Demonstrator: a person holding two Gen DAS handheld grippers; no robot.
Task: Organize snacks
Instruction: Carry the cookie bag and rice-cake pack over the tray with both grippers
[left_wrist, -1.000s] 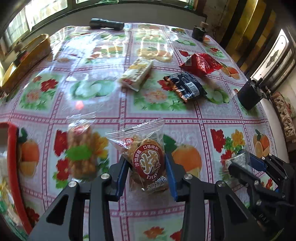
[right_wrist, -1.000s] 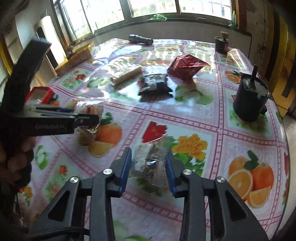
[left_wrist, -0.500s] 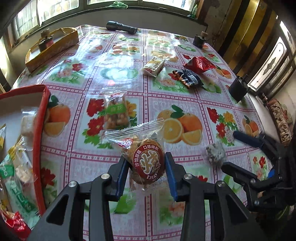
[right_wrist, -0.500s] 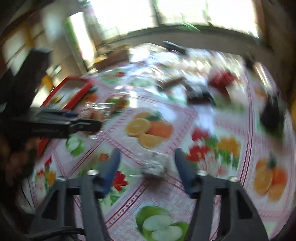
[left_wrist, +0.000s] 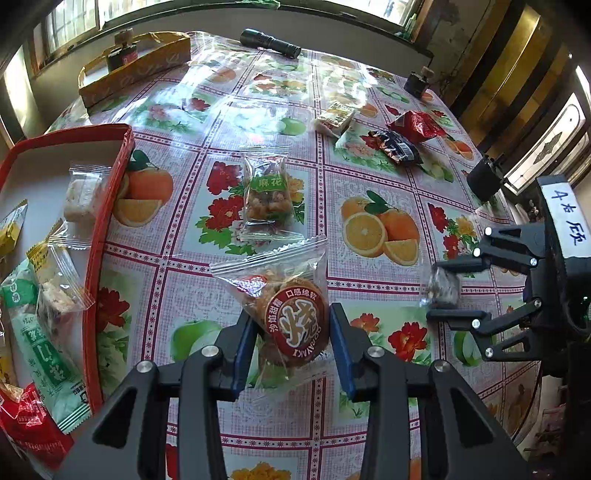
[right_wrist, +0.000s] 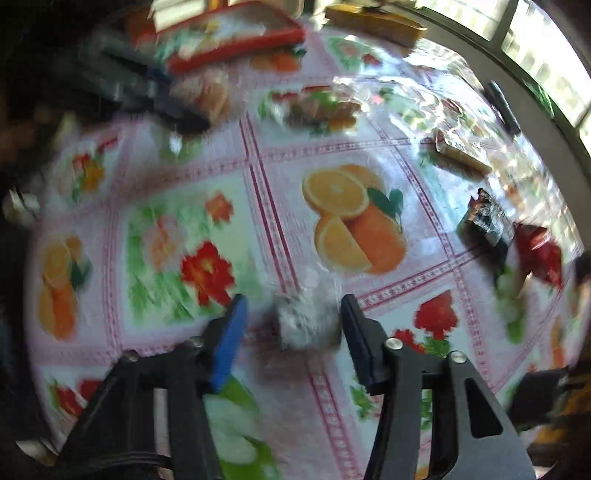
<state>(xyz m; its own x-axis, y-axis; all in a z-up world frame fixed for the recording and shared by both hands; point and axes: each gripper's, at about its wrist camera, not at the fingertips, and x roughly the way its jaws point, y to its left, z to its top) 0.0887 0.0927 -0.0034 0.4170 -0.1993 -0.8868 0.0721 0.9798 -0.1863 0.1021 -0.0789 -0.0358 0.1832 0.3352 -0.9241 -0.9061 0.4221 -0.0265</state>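
My left gripper (left_wrist: 293, 328) is shut on a clear-wrapped pastry with a round red label (left_wrist: 295, 321), held above the fruit-print tablecloth. A red tray (left_wrist: 107, 229) with several snack packets lies at the left. My right gripper (left_wrist: 439, 291) shows at the right with a small grey wrapped snack (left_wrist: 441, 290) between its fingers. In the blurred right wrist view the right gripper (right_wrist: 293, 317) has that grey snack (right_wrist: 306, 321) between spread jaws, with a gap on the left side. A clear packet of fried twists (left_wrist: 267, 195) lies on the table.
A black packet (left_wrist: 395, 146), a red packet (left_wrist: 415, 125) and a pale wrapped bar (left_wrist: 334, 118) lie at the far right. A flashlight (left_wrist: 269, 42), a yellow box (left_wrist: 136, 70) and dark cylinders (left_wrist: 484, 179) stand near the table's edges.
Both grippers have swung left toward the red tray with their snacks. The right wrist view has turned sharply and is motion-blurred; its jaws look wider than a second ago.
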